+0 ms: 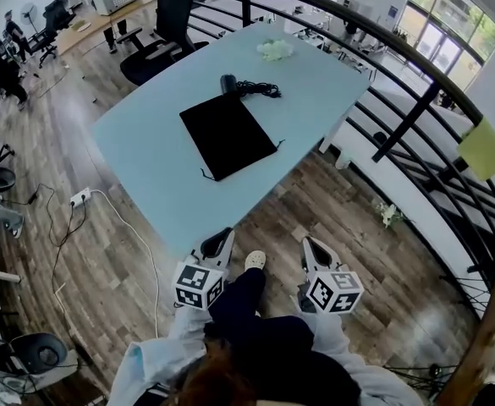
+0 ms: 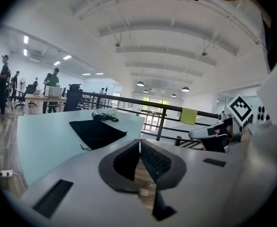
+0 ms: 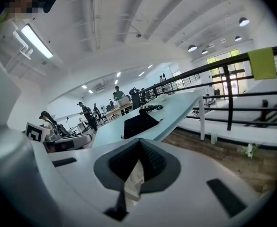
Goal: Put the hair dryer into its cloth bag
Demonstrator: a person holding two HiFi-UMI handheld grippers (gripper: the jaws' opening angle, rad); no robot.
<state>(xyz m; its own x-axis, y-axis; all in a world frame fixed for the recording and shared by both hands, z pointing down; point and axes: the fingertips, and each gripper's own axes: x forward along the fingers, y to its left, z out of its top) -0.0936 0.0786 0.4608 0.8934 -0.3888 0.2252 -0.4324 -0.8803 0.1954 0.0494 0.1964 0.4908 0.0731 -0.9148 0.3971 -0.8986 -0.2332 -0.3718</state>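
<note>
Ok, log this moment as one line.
left gripper: shut, empty | right gripper: shut, empty | hair dryer: on table beside cloth bag | not yet bagged

I get bright, even daylight throughout. In the head view it comes in through the windows (image 1: pixel 450 24) at the top right. The pale surface (image 1: pixel 145 150) carries a mild sheen and no hard shadows, while the cloth bag (image 1: pixel 228 134) near its middle reads as a flat black patch without detail. A ceiling strip light (image 3: pixel 36 40) glares white in the right gripper view, and small round lamps (image 2: pixel 185 89) glow in the left gripper view. All three pictures are fisheye: the railing (image 1: pixel 382 36) bows and the corners go black. The left claw (image 2: pixel 139 143) and right claw (image 3: pixel 139 143) look slightly soft up close.
</note>
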